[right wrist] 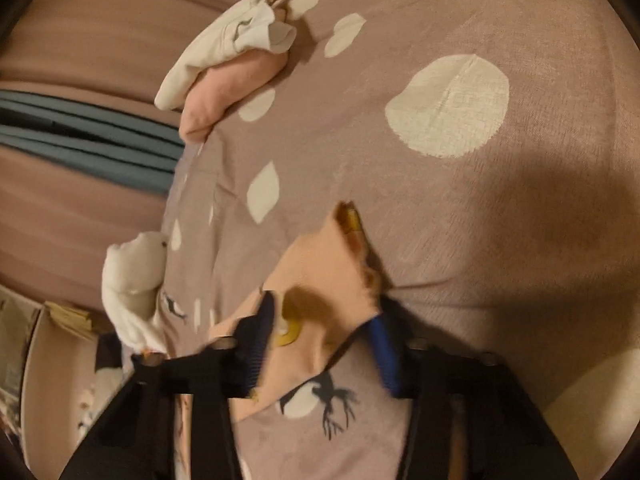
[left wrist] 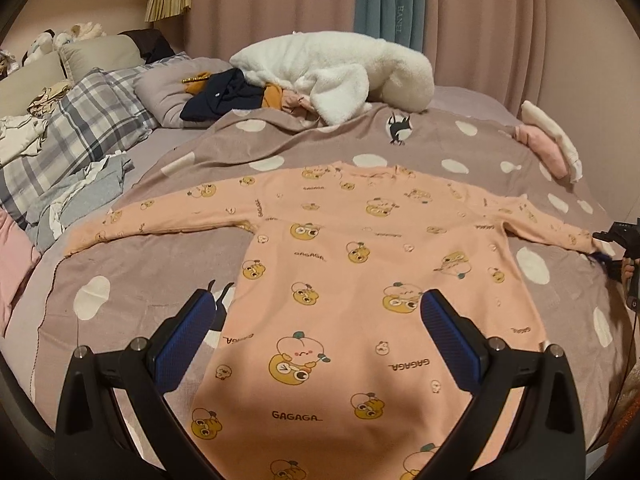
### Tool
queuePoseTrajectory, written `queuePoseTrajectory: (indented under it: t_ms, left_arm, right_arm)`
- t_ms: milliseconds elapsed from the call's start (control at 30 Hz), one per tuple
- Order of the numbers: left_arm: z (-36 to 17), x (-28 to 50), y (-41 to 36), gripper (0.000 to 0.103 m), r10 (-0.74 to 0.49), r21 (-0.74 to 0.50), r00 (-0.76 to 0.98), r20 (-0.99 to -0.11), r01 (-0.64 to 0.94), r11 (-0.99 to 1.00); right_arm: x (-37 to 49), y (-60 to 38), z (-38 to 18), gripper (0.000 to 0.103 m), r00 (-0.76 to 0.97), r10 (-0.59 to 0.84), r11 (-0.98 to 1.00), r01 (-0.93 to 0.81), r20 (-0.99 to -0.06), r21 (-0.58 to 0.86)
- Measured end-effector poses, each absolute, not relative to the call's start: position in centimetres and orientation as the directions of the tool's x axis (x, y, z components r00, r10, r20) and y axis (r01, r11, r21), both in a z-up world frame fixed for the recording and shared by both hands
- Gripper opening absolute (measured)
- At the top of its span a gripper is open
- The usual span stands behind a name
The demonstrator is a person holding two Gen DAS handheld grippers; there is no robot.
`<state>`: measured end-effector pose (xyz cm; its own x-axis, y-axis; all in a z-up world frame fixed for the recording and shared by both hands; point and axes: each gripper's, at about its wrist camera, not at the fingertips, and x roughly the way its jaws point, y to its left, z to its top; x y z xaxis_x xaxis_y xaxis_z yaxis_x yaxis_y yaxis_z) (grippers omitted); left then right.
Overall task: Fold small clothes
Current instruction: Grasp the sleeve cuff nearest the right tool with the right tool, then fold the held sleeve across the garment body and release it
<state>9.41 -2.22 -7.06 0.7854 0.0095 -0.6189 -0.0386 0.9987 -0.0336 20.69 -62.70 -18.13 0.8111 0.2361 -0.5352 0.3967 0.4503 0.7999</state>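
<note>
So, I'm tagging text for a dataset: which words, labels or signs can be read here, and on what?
"GAGAGA": printed many times on the peach pyjama top spread on the bed, clearest near its lower hem; several copies appear upside down or sideways.
"HANLI", uncertain: vertical lettering on the teal curtain; more lettering above it is too blurred to read.
Right wrist view: no readable text.

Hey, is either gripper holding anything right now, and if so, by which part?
The right gripper has the cuff end of the peach top's sleeve between its jaws; a firm pinch cannot be told through blur. The left gripper is open, holding nothing.
</note>
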Motion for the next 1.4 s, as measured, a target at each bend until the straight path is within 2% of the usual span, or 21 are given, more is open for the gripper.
queuePoseTrajectory:
  t_ms: [100,400,567,700,867,1000,1233,1400]
  left_arm:
    - [-7.2,9.4,-2.1,0.102,0.015,-0.026,0.783,-0.622,-0.040,0.999]
    - [-6.9,8.5,0.1,0.102,0.011,-0.099,0.799,-0.601,-0.088,0.991]
    - [-7.1,8.4,2.6,0.102,0.009,-0.172,0.789,-0.615,-0.145,0.974]
    - [-6.8,7.5,4.1,0.102,0.046,-0.157,0.795,-0.605,-0.176,0.972]
    - [-6.9,6.3,6.7,0.102,0.115,-0.106,0.795,-0.595,-0.219,0.970]
    - [-7.5,5.8,8.9,0.102,0.122,-0.091,0.777,-0.618,-0.225,0.970]
    - [-7.7,4.2,12.7,0.102,0.238,-0.024,0.757,-0.608,-0.317,0.948]
    - [-7.7,3.5,13.7,0.102,0.263,-0.006,0.760,-0.594,-0.331,0.944]
  right_arm:
    - [19.6,-63.8,-17.9,0.010,0.839,0.188,0.451,0.389,-0.511,0.803]
    - [21.3,-61.1,-11.2,0.009,0.887,0.202,0.531,0.258,-0.416,0.807]
    - [24.5,-54.4,-6.5,0.009,0.887,0.321,0.576,0.097,-0.333,0.812]
    - [27.8,-46.7,-4.1,0.009,0.851,0.450,0.575,-0.043,-0.271,0.817]
    - [31.9,-35.0,-2.7,0.009,0.755,0.585,0.598,-0.155,-0.296,0.786]
    - [34.4,-25.1,-3.7,0.009,0.649,0.668,0.618,-0.211,-0.364,0.757]
    - [35.8,-13.9,-8.6,0.009,0.482,0.701,0.678,-0.224,-0.525,0.700]
    - [35.7,-10.9,-10.9,0.009,0.419,0.704,0.687,-0.201,-0.573,0.698]
